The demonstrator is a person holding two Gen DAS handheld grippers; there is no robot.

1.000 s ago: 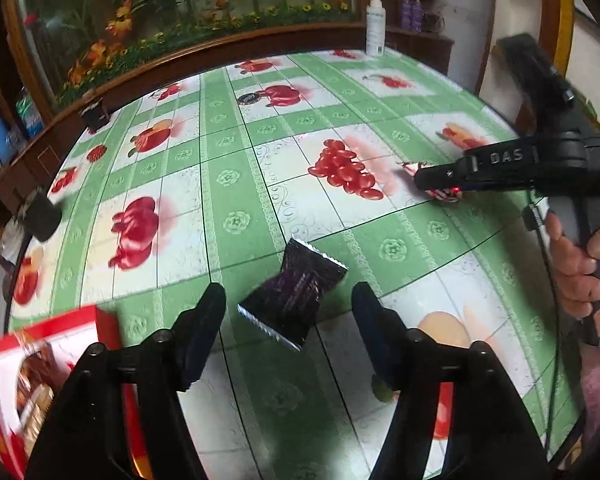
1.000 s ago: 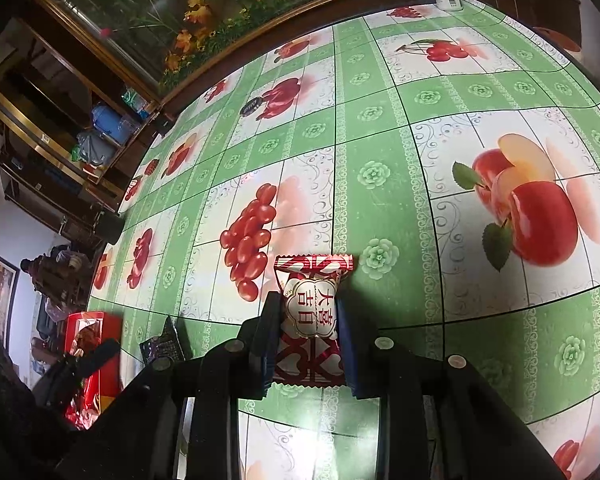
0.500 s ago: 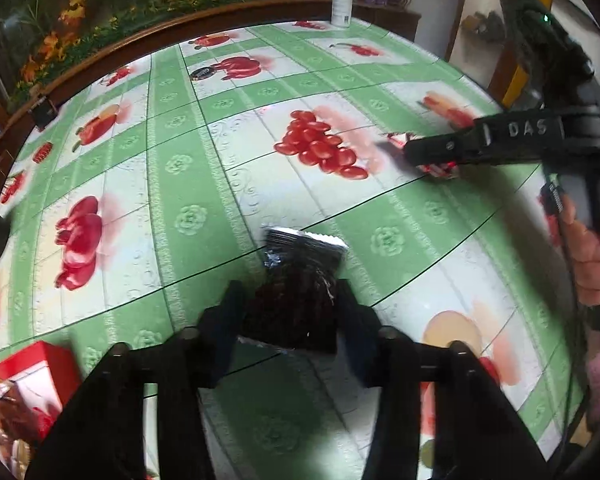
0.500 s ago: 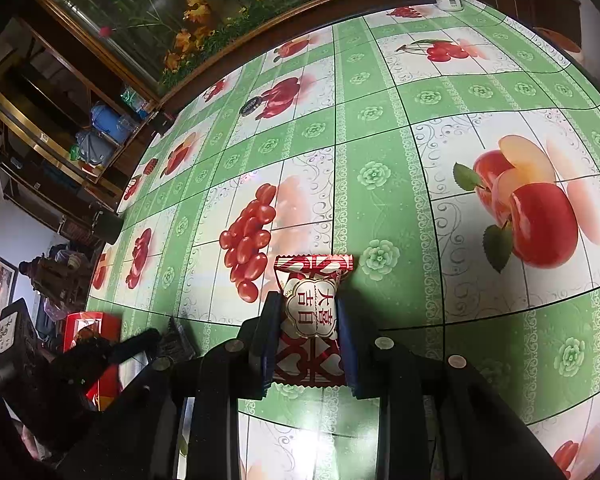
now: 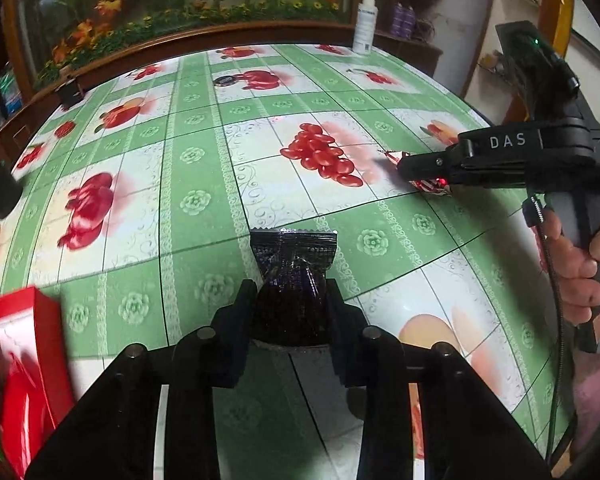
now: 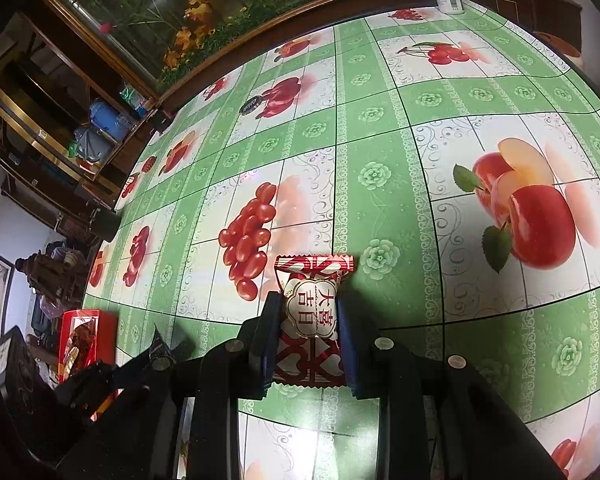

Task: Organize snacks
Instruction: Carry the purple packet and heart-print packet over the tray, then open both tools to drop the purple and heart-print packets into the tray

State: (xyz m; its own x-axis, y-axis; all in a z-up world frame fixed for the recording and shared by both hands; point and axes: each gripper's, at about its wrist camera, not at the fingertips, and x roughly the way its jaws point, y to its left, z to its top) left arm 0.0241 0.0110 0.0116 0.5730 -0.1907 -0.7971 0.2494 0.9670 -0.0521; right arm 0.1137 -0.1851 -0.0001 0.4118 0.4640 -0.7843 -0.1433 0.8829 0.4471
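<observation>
— What are the snacks made of, by the look of them?

— Both are small pillow packs with crimped, saw-toothed ends. The dark snack packet [image 5: 293, 280] is glossy, crinkled film, nearly black with a purple sheen. The red-and-white candy packet [image 6: 313, 316] is smooth printed foil with heart patterns and a white scalloped label.

— And where do they lie?

— Each sits on the table [image 5: 204, 168], which wears a shiny vinyl cloth of green checks and fruit pictures. A red box [image 5: 24, 364] of glossy card stands at the table's near-left edge, just beside the left tool.

— How are the tools posed?

— The left gripper [image 5: 292, 300] tilts steeply down; its jaws have just been closing, and the black pads now press both sides of the dark packet, pinching its waist. The right gripper [image 6: 309, 320] slants down likewise, its pads clamped on the flanks of the candy packet, the crimped top poking out ahead. In the left view a hand [image 5: 580, 264] wraps the right tool's grip, fingers curled round the handle.

— Anything else?

— A white bottle [image 5: 365, 24] stands upright at the far edge.
</observation>
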